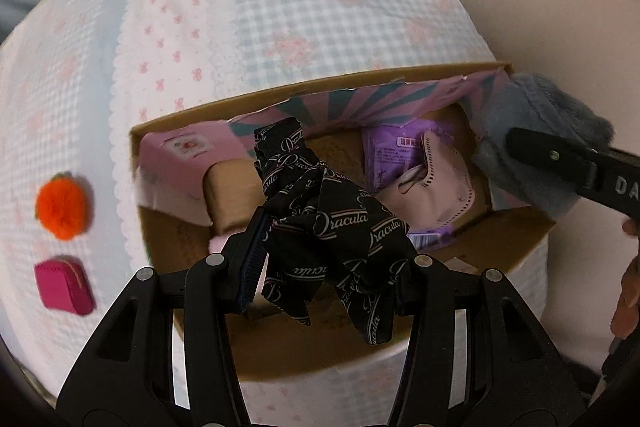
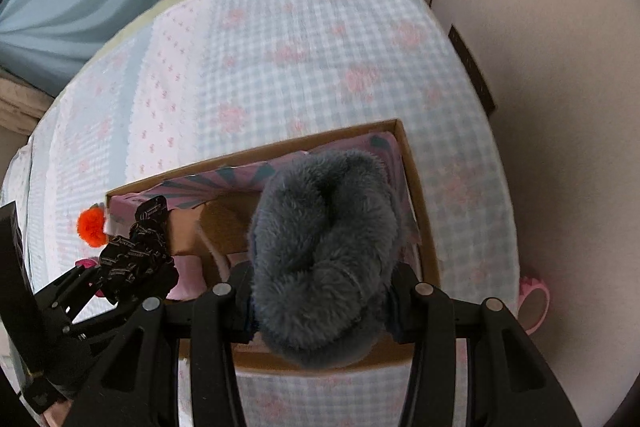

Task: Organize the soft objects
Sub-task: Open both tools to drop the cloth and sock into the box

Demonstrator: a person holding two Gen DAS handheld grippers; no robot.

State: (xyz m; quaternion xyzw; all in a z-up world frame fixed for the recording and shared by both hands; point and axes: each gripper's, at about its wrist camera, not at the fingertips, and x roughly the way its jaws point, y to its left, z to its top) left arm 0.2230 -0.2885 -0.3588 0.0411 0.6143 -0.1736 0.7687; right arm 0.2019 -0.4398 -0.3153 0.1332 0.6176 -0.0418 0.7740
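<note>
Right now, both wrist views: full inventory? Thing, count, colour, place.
cardboard box: 1, brown with pink-and-teal lining, on the bed, open
bedcover: 1, pale blue check with pink flowers, under everything
printed cloth: 1, black with white lettering, held over the box
fluffy item: 1, grey, held over the box's right side
face mask: 1, pink, inside the box
purple packet: 1, inside the box, under the mask
pink carton: 1, inside the box, left end
pompom: 1, orange, on the bedcover left of the box
small pouch: 1, magenta, below the pompom
mug: 1, pink, right of the box
left tool: 1, black, shut on the cloth
right tool: 1, black, shut on the fluffy item
</note>
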